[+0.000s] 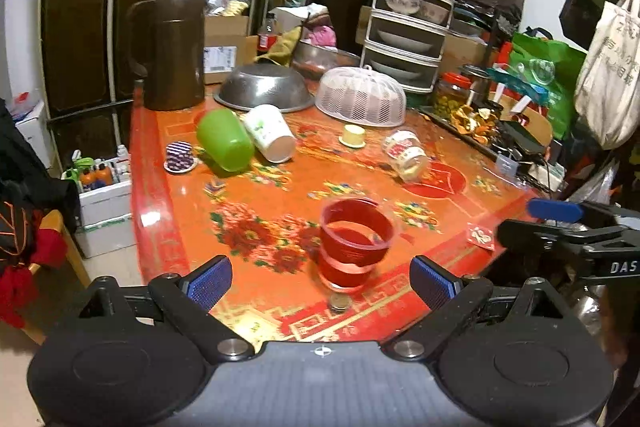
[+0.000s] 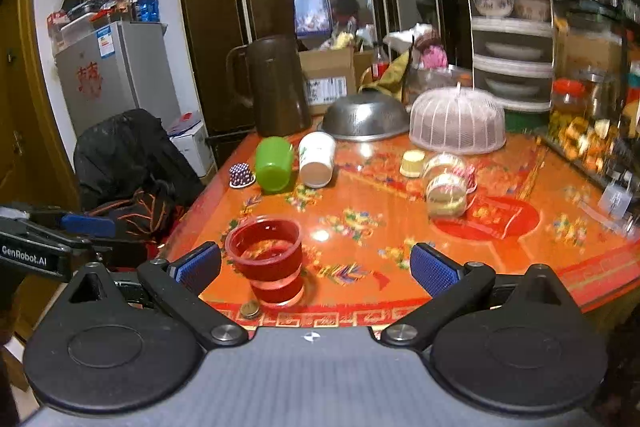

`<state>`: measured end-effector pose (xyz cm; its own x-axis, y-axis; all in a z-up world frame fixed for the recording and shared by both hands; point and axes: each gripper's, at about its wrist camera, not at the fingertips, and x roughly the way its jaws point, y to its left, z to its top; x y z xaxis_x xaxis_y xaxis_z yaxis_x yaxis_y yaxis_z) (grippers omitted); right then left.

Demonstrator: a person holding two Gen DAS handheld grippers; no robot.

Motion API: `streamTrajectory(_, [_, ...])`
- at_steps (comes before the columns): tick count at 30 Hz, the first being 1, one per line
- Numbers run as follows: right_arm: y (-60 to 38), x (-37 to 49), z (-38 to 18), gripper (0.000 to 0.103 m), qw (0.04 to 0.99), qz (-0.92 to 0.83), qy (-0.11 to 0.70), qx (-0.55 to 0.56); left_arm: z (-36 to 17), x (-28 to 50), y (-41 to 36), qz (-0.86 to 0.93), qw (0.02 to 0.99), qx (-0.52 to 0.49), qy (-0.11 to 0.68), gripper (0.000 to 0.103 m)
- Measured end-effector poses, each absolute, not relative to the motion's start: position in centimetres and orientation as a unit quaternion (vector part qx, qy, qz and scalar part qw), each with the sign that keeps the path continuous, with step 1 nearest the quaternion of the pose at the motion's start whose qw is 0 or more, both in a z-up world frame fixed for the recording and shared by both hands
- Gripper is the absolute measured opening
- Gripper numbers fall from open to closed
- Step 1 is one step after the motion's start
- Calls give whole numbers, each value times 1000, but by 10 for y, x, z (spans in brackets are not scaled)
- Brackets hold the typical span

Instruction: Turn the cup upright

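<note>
A clear red cup (image 1: pixel 352 243) stands upright near the table's front edge, also in the right wrist view (image 2: pixel 266 263). My left gripper (image 1: pixel 322 283) is open and empty, the cup just beyond its fingers. My right gripper (image 2: pixel 316 267) is open and empty, the cup near its left finger (image 2: pixel 198 267). A green cup (image 1: pixel 224 141) (image 2: pixel 274 163), a white paper cup (image 1: pixel 270 133) (image 2: pixel 317 159) and a clear printed cup (image 1: pixel 404 155) (image 2: pixel 446 183) lie on their sides farther back.
The orange floral table (image 1: pixel 280 195) also holds a coin (image 1: pixel 339 303), a small yellow cup (image 1: pixel 353 135), a purple capsule (image 1: pixel 179 155), an upturned steel bowl (image 1: pixel 264 87), a mesh food cover (image 1: pixel 360 97), a brown jug (image 1: pixel 168 51) and a dish rack (image 1: pixel 412 7).
</note>
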<state>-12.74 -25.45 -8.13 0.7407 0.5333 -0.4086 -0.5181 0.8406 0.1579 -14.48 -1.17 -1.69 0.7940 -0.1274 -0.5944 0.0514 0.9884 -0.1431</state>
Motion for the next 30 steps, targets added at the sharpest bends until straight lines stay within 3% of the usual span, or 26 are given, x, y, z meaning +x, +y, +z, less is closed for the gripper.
streamTrajectory(8, [-258, -123, -95, 102, 925, 293, 234, 53, -24, -145, -27, -50, 945, -47, 320, 97])
streamTrajectory(30, [-249, -129, -96, 102, 927, 293, 233, 26, -26, -148, -27, -41, 944, -48, 324, 97])
